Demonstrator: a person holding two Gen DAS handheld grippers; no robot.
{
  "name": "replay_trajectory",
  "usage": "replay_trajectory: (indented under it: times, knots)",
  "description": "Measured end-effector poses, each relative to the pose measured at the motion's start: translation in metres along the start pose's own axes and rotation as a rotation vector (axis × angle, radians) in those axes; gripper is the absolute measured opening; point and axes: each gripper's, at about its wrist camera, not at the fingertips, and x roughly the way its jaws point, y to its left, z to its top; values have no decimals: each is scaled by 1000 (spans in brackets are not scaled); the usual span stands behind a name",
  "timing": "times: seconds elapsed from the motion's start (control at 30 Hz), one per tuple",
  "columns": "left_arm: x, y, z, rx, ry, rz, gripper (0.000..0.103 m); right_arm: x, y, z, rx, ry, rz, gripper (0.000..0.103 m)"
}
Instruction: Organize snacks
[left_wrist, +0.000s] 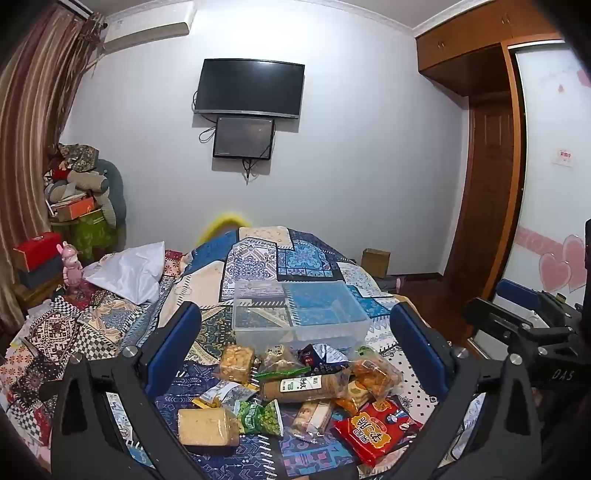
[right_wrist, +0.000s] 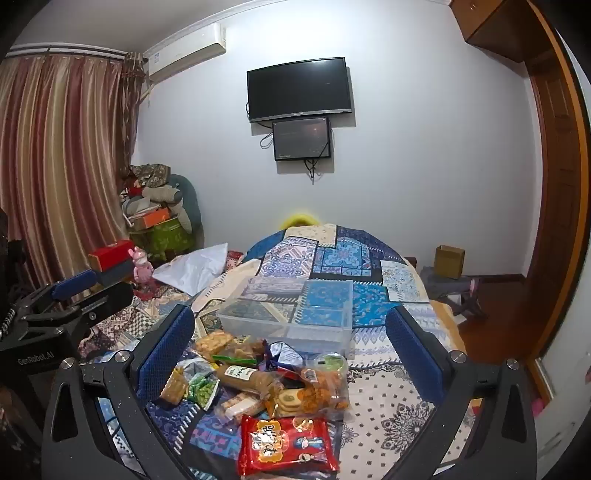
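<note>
A pile of snack packets lies on the patterned bedspread: a red packet (left_wrist: 375, 430) (right_wrist: 288, 445), a tan biscuit roll (left_wrist: 306, 386) (right_wrist: 249, 378), a pale wafer block (left_wrist: 207, 426), green pea packets (left_wrist: 258, 415) (right_wrist: 202, 387) and orange crackers (left_wrist: 236, 363) (right_wrist: 321, 391). A clear plastic box (left_wrist: 299, 314) (right_wrist: 291, 314) stands empty just behind the pile. My left gripper (left_wrist: 295, 339) is open and empty above the pile; it also shows in the right wrist view (right_wrist: 74, 291). My right gripper (right_wrist: 291, 347) is open and empty above the pile; it also shows at the right of the left wrist view (left_wrist: 524, 306).
The bed (right_wrist: 388, 406) fills the foreground, with a white pillow (left_wrist: 129, 269), a pink toy rabbit (left_wrist: 70, 266) and red boxes (left_wrist: 35, 251) at its left. A cardboard box (right_wrist: 448, 261) sits on the floor at right, near a wardrobe (left_wrist: 546, 184).
</note>
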Motion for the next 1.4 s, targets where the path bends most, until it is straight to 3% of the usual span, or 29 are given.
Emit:
replay_trajectory:
  times: [1.4]
  knots:
    - [9, 4, -10, 0, 23, -5, 103, -2, 5, -3, -17, -20, 6, 103]
